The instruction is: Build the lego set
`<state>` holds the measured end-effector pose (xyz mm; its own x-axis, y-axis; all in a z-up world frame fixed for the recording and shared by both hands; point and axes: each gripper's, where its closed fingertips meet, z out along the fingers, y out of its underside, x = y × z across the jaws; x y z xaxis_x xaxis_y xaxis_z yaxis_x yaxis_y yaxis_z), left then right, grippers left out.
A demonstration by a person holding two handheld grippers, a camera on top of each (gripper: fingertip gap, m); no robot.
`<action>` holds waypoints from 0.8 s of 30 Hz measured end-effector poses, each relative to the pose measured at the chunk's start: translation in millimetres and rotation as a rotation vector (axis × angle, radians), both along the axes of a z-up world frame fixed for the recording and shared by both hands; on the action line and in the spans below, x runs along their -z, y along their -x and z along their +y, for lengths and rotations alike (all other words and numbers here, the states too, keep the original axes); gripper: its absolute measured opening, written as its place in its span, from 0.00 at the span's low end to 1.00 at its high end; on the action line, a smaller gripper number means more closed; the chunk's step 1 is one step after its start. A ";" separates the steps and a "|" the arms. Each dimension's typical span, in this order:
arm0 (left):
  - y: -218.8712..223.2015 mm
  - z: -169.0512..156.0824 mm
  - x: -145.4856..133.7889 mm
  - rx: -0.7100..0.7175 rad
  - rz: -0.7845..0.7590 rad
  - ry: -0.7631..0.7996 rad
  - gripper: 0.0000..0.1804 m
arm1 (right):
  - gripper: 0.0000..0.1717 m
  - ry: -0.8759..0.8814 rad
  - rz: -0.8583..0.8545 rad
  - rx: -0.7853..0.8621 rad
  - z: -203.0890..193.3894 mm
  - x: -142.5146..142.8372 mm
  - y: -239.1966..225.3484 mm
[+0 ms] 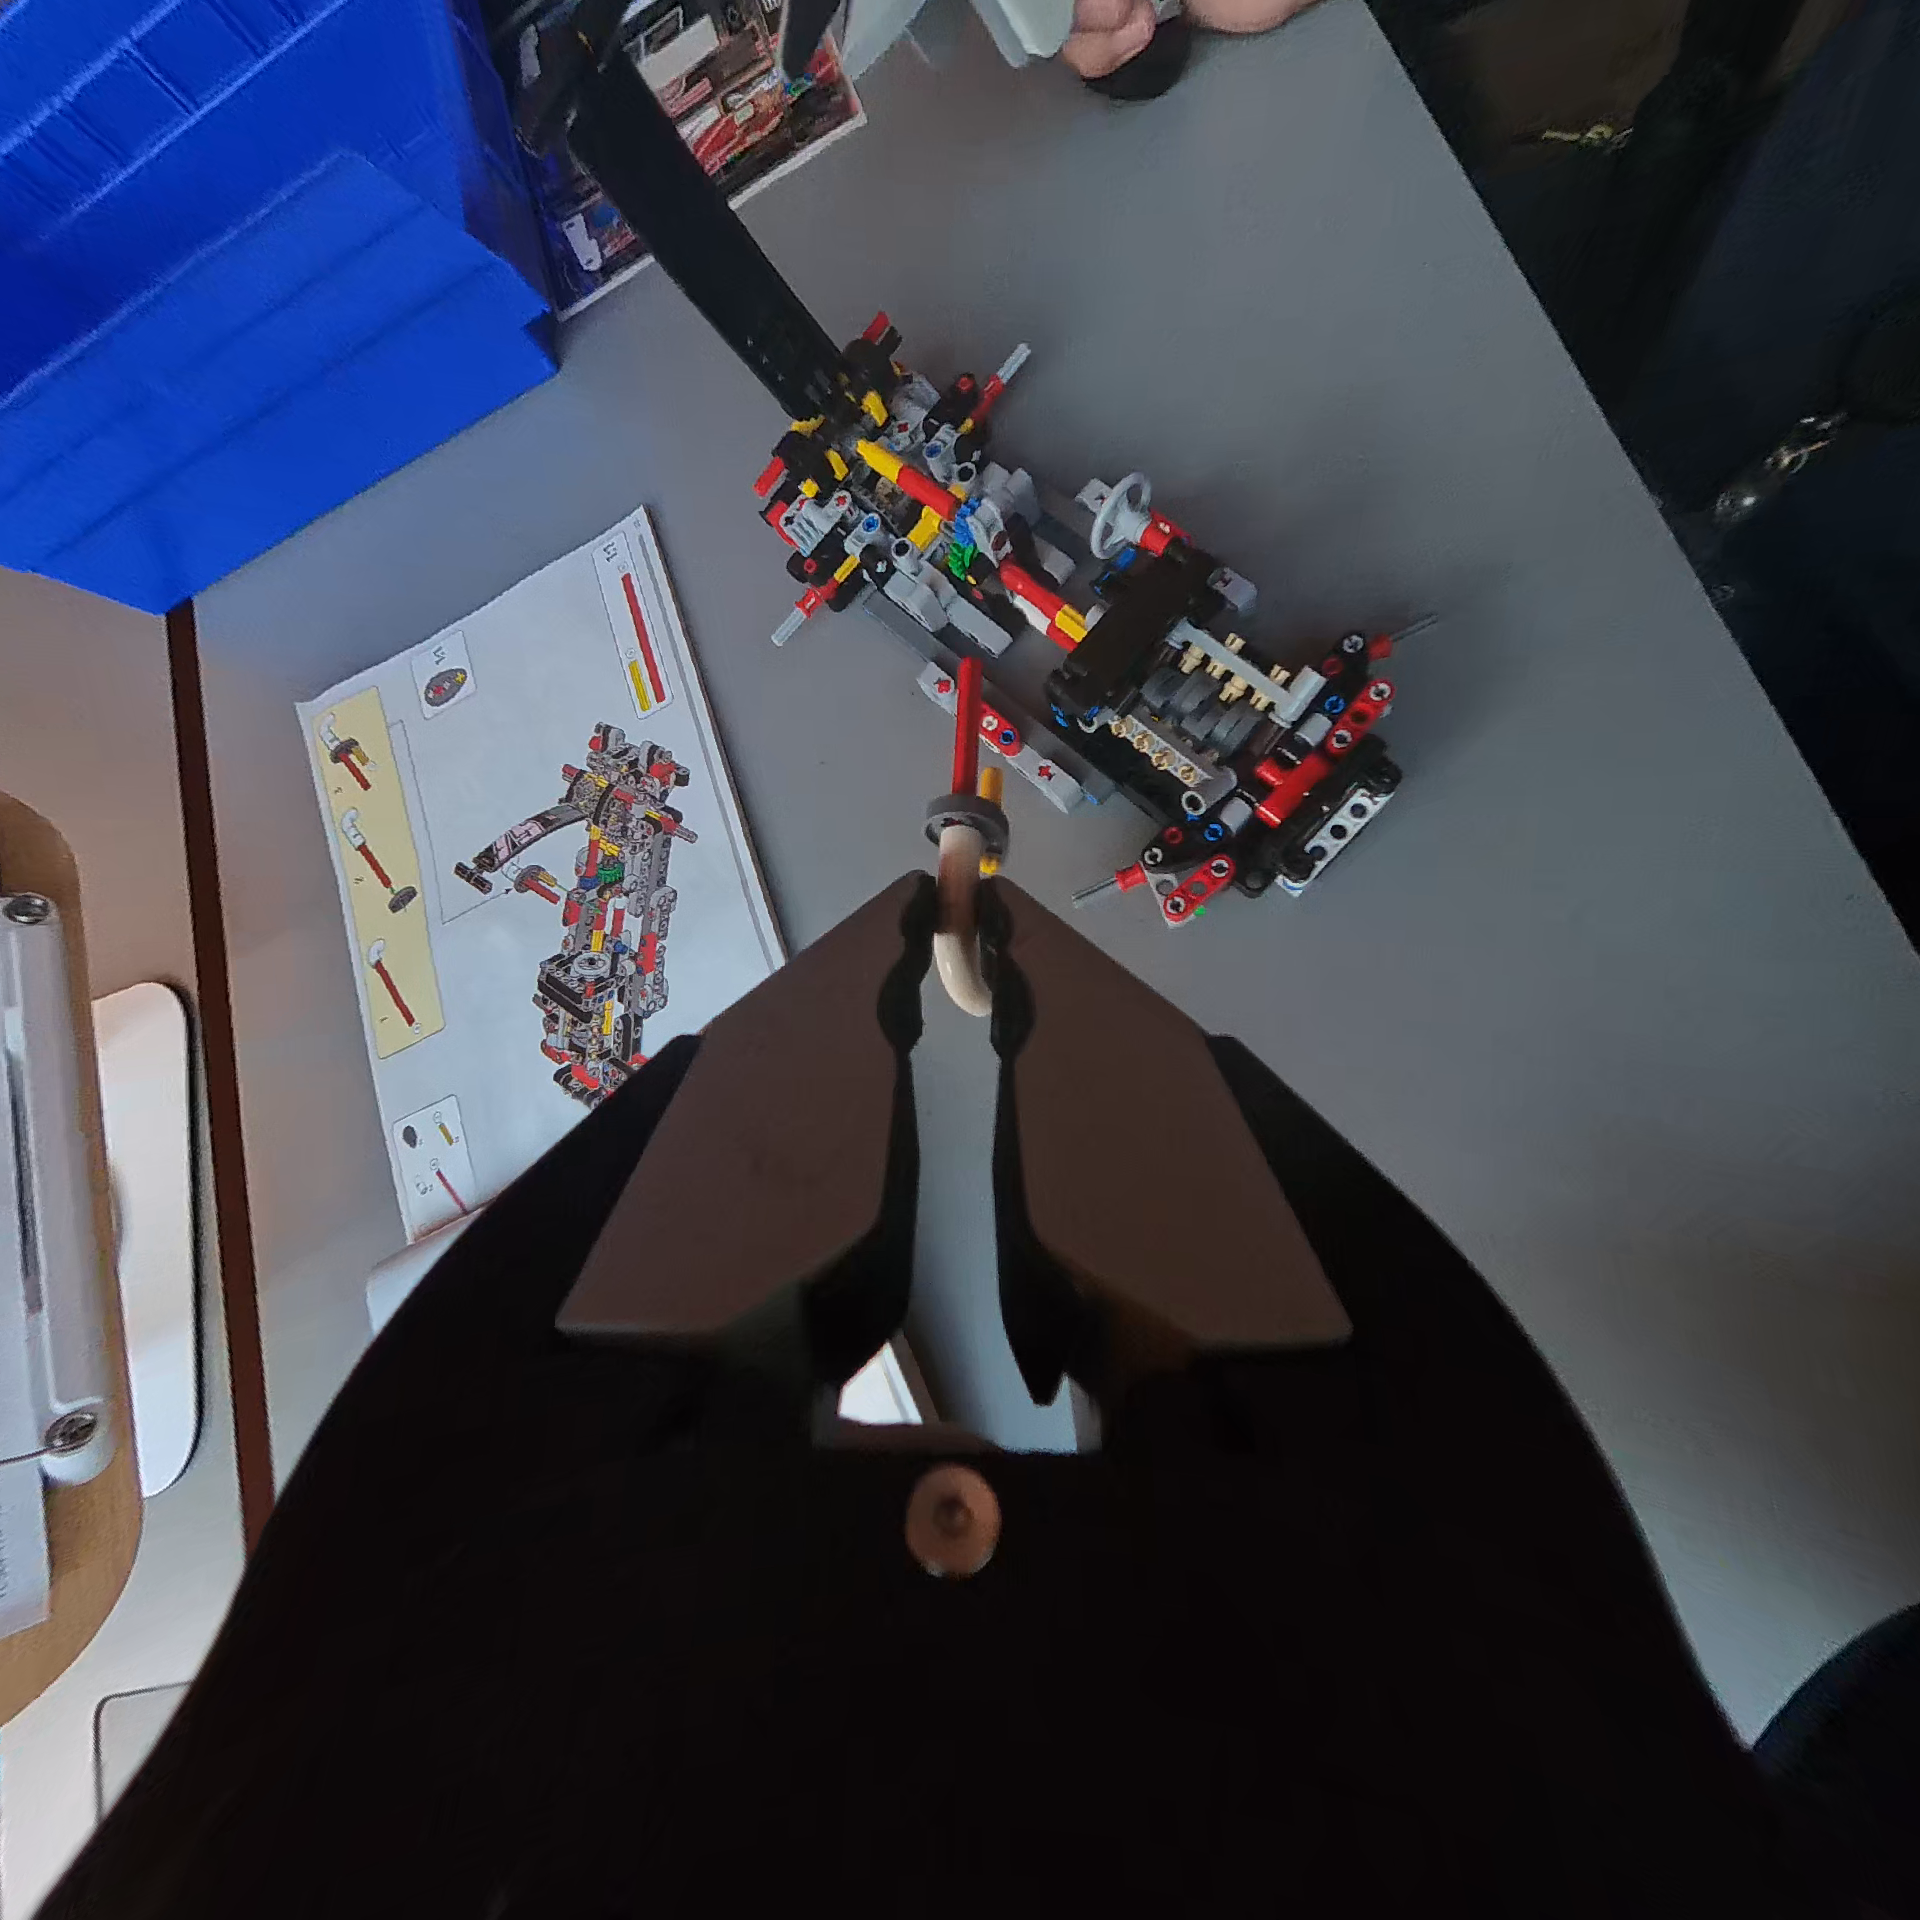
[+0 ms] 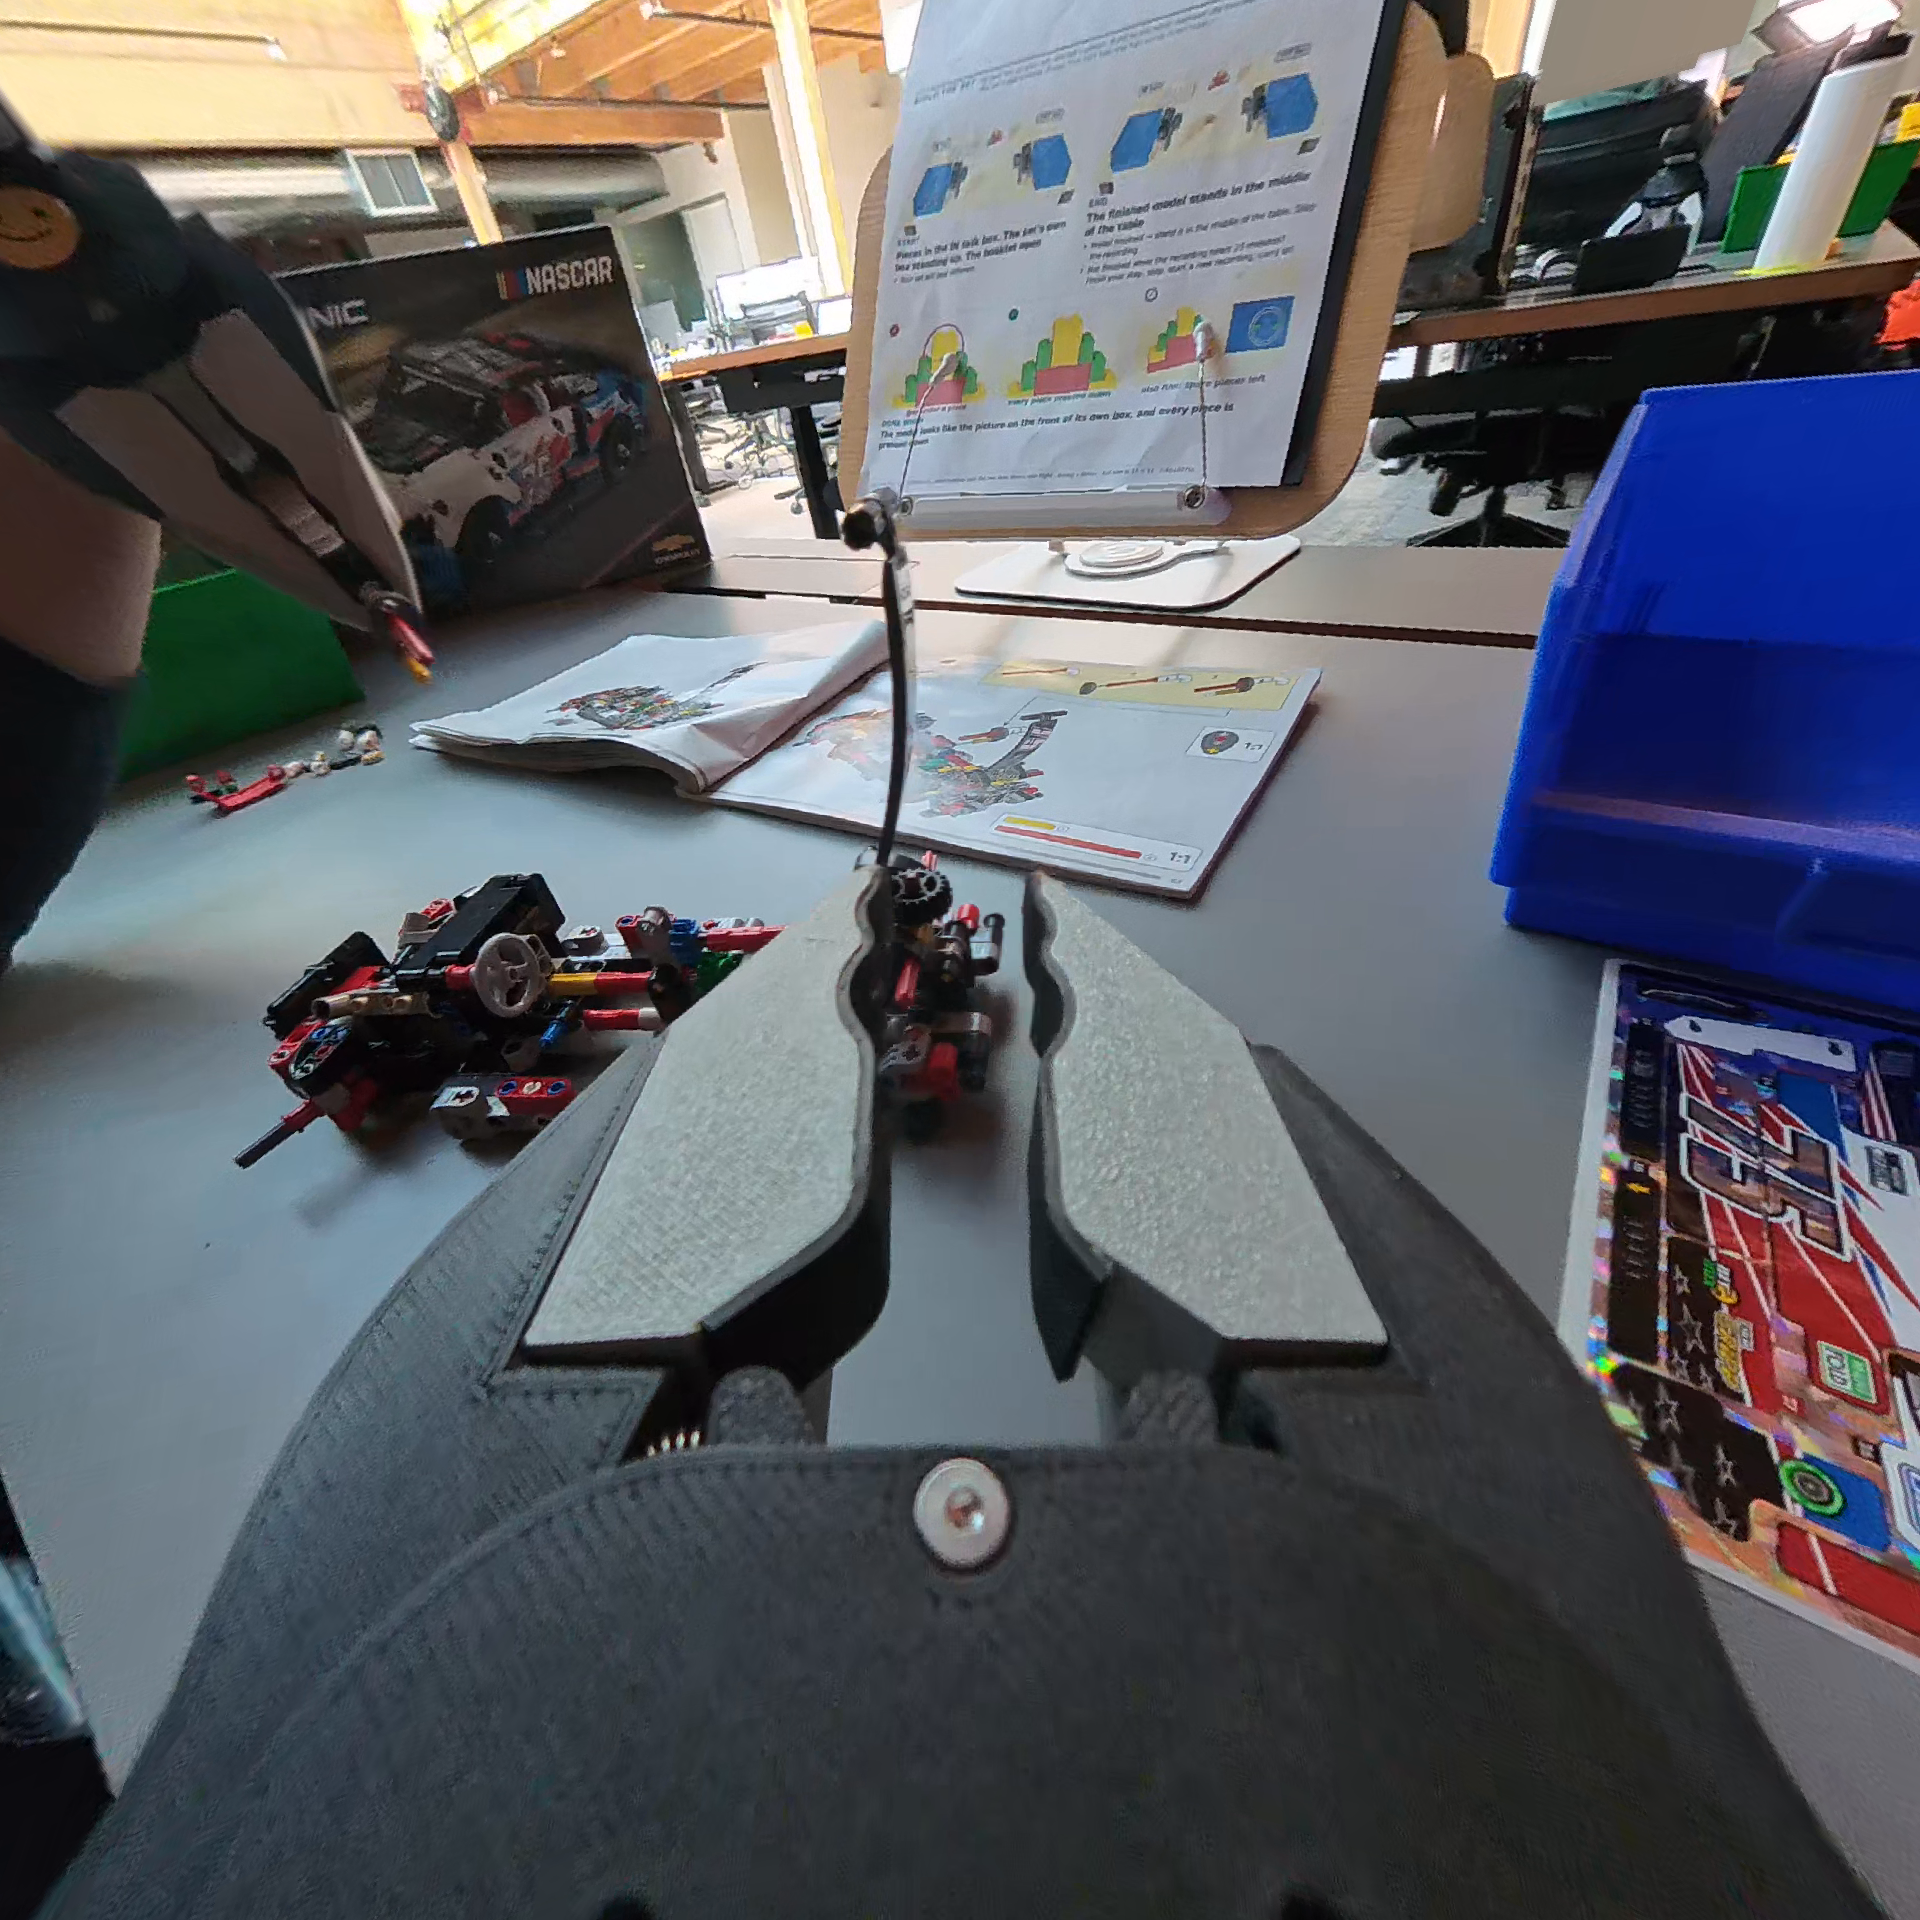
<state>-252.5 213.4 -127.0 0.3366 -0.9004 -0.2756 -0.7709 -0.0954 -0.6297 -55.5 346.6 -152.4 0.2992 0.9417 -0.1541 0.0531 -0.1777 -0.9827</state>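
Observation:
My left gripper (image 1: 956,894) is shut on a small sub-assembly: a white curved piece (image 1: 961,961) with a grey ring (image 1: 966,821), a red axle (image 1: 966,717) and a yellow pin. It hangs above the table just in front of the brick car chassis (image 1: 1070,613). It also shows in the right wrist view (image 2: 390,608), pinching the red and yellow piece. My right gripper (image 2: 951,883) is open. One end of the chassis (image 2: 468,997), with a black gear (image 2: 920,888), shows between its fingers, and the right finger (image 2: 1049,956) stands clear of it. A tall black curved strip (image 2: 891,707) rises from the chassis.
An open instruction booklet (image 2: 1039,758) lies beyond the chassis. A blue bin (image 2: 1745,644) and a sticker sheet (image 2: 1766,1247) are at the right. The set's box (image 2: 520,405), a green bin (image 2: 229,665) and loose pieces (image 2: 281,774) are at the left. A sheet stand (image 2: 1122,260) is behind. My hands' fingertips stand some 25 cm from each other.

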 end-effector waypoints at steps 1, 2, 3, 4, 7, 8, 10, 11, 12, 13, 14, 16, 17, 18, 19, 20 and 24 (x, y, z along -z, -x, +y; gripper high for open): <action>0.1 -2.0 -2.7 0.001 0.008 -0.010 0.03 | 0.12 0.000 0.000 0.012 2.6 0.1 -1.1; 0.8 -3.5 -5.9 -0.001 0.015 -0.024 0.03 | 0.13 0.000 -0.001 0.021 4.7 0.3 -1.9; 2.2 -5.1 -9.4 -0.005 0.022 -0.041 0.03 | 0.13 0.002 -0.003 0.029 6.5 0.5 -2.4; 4.3 -6.8 -13.0 -0.011 0.028 -0.055 0.03 | 0.13 0.003 -0.006 0.036 8.1 1.0 -2.8; 14.1 -15.2 -21.1 -0.031 0.016 -0.062 0.03 | 0.13 0.007 -0.013 0.049 12.2 2.1 -3.3; 18.1 -17.8 -23.2 -0.038 0.006 -0.060 0.03 | 0.13 0.007 -0.015 0.054 14.2 2.3 -3.5; 26.2 -20.4 -27.0 -0.053 -0.019 -0.062 0.03 | 0.12 0.001 -0.020 0.060 19.0 2.6 -3.6; 30.9 -20.1 -28.0 -0.065 -0.031 -0.061 0.03 | 0.12 -0.004 -0.024 0.065 22.5 2.8 -3.5; 35.9 -18.9 -28.3 -0.080 -0.039 -0.058 0.03 | 0.12 -0.010 -0.029 0.070 26.3 3.1 -3.3; 41.1 -18.0 -28.0 -0.095 -0.043 -0.049 0.03 | 0.12 -0.013 -0.032 0.077 31.1 3.4 -3.5; 46.2 -16.7 -27.7 -0.113 -0.044 -0.047 0.03 | 0.12 -0.012 -0.031 0.083 35.8 3.4 -3.8; 53.1 -15.5 -28.0 -0.135 -0.046 -0.049 0.03 | 0.12 0.000 -0.018 0.085 43.9 2.4 -4.4; 54.9 -15.1 -27.9 -0.140 -0.048 -0.049 0.03 | 0.12 0.006 -0.009 0.083 47.5 1.6 -4.6; 56.4 -14.2 -27.5 -0.145 -0.048 -0.047 0.03 | 0.13 0.014 0.000 0.077 50.8 1.1 -4.4; 57.4 -13.2 -26.4 -0.148 -0.047 -0.043 0.03 | 0.13 0.025 0.008 0.068 53.5 0.7 -4.1; 58.2 -11.9 -24.1 -0.149 -0.042 -0.034 0.03 | 0.13 0.036 0.019 0.061 56.2 0.0 -4.2; 59.2 -6.0 -7.2 -0.153 0.007 0.031 0.03 | 0.13 0.080 0.103 0.042 62.7 -7.6 -9.7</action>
